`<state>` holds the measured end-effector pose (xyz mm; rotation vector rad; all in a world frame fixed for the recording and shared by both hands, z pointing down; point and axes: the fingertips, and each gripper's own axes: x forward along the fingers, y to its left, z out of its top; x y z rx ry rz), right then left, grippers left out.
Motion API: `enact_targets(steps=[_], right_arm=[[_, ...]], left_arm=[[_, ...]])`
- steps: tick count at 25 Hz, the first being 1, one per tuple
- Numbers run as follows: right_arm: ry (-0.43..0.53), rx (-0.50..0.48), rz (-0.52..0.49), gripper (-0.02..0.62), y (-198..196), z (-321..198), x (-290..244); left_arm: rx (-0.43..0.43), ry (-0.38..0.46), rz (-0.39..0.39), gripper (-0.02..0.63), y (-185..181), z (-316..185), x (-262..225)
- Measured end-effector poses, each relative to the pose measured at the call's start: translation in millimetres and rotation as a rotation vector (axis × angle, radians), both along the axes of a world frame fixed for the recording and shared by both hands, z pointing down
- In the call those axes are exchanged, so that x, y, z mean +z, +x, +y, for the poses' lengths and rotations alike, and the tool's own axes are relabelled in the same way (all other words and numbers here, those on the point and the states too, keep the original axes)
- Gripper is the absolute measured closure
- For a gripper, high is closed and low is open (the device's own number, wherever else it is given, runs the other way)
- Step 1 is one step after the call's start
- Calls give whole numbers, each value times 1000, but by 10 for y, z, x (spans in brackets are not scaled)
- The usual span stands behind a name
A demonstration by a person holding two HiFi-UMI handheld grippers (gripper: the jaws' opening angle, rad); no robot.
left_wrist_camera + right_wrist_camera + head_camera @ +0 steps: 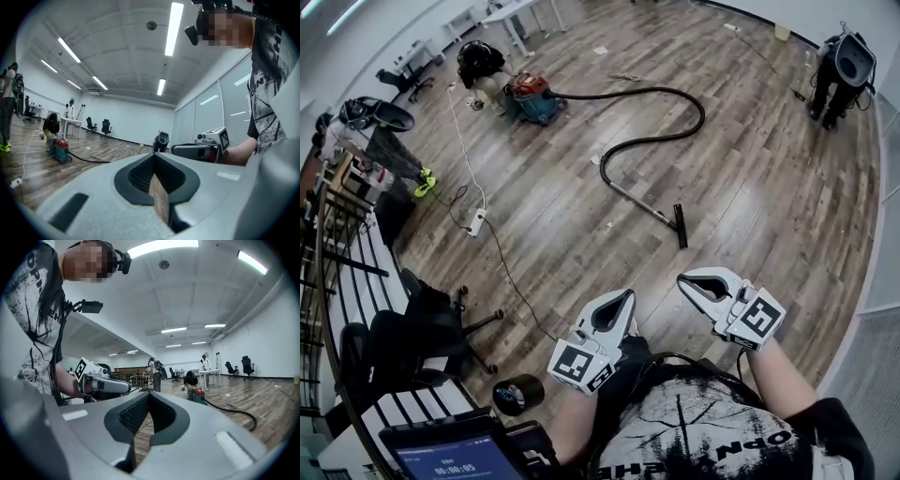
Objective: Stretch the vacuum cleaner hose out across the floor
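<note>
The red and teal vacuum cleaner (531,97) stands on the wood floor far ahead. Its black hose (682,97) leaves it to the right, loops back and runs into a metal wand ending at a black floor nozzle (680,226). My left gripper (623,297) and right gripper (684,279) are held side by side above the floor, well short of the nozzle, both shut with nothing in them. The left gripper view shows the vacuum (61,151) and hose (89,161) in the distance. In the right gripper view they are the small vacuum (199,396) and hose (236,412).
A person (479,62) crouches beside the vacuum. A white power strip (475,222) with its cable lies at the left. A black office chair (431,323), a tape roll (517,394) and a tablet (455,457) are near my left. Another person (844,64) stands at the far right.
</note>
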<state>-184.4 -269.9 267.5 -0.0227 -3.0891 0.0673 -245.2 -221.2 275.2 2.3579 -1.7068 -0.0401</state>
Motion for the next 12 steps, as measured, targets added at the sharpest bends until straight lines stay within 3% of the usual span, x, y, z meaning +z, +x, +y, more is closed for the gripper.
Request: enact_targets(steps=[4, 12], right_arm=[[-34, 44, 51, 589, -281, -242, 0], [3, 110, 92, 589, -1124, -721, 41]], left_arm=[[32, 3, 0, 606, -314, -251, -43], [111, 4, -6, 606, -1156, -785, -42]])
